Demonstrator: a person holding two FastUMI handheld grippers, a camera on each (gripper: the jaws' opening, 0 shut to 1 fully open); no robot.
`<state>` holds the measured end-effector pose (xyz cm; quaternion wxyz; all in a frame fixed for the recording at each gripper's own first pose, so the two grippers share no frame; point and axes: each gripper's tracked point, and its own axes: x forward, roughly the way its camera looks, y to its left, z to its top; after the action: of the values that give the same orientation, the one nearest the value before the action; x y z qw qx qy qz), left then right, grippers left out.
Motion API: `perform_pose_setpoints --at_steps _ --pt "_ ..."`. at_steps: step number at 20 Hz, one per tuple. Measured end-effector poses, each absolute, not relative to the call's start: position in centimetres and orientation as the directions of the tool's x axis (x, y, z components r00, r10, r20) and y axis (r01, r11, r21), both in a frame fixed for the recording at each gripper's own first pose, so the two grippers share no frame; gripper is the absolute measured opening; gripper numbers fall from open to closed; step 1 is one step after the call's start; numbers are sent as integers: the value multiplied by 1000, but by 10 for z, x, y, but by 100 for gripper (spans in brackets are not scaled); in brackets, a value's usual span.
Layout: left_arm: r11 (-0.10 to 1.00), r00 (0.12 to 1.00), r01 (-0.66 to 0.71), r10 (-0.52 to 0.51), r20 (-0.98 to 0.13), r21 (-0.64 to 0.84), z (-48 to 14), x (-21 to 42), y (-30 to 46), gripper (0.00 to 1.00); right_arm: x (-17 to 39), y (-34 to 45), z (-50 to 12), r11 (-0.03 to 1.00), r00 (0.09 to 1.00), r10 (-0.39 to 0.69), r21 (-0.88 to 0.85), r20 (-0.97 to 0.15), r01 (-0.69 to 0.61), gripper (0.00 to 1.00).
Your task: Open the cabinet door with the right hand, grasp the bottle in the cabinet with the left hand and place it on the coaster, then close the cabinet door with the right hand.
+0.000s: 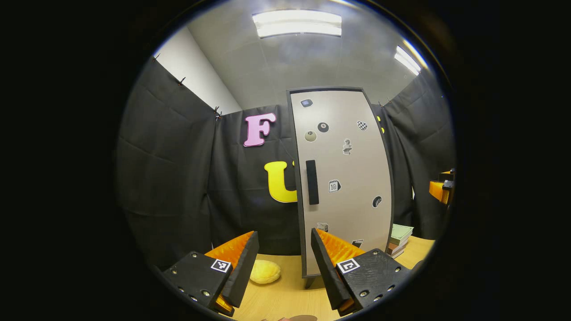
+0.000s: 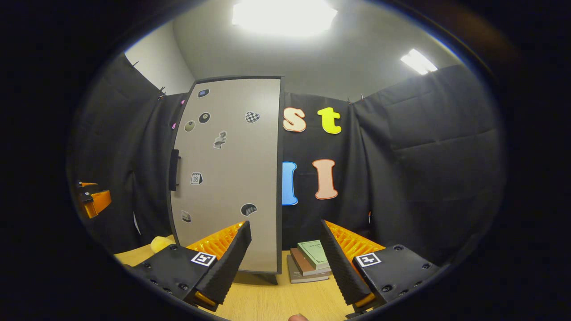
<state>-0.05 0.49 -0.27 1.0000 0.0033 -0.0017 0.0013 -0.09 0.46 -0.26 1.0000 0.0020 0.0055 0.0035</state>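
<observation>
The cabinet [image 1: 343, 178] stands upright at the far side of the wooden table [image 1: 285, 294], and its door [image 2: 232, 178] is closed, so the bottle is hidden from sight. The door carries a dark vertical handle [image 1: 312, 182] near its left edge and several small stickers. In the left gripper view, the left gripper [image 1: 285, 249] hangs above the near part of the table with its fingers spread wide and nothing between them. A yellow sponge-like lump [image 1: 265, 271] lies on the table just left of the cabinet's foot, and a stack of books [image 1: 398, 240] sits to the cabinet's right. In the right gripper view, the right gripper [image 2: 285, 245] is likewise released and empty, facing the cabinet's right edge and the books [image 2: 310, 261]. A brown round edge [image 1: 299, 318], perhaps the coaster, peeks in at the very near edge of the table.
</observation>
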Motion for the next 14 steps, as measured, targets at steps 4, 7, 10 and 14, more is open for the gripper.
perform_pose_setpoints --at_steps 4,7,10,14 --pt "1000 1000 -8 8 6 6 -1 1 9 68 2 10 0 1000 1000 18 3 -8 -18 98" --pt "1000 1000 -14 14 10 8 -1 1 13 68 4 17 3 1000 1000 30 1 -7 -30 98" --pt "1000 1000 -22 22 11 10 0 0 19 68 7 26 5 999 999 45 1 -4 -45 98" --pt "999 999 -40 40 14 15 0 -2 32 68 14 41 10 998 998 68 6 3 -68 98"
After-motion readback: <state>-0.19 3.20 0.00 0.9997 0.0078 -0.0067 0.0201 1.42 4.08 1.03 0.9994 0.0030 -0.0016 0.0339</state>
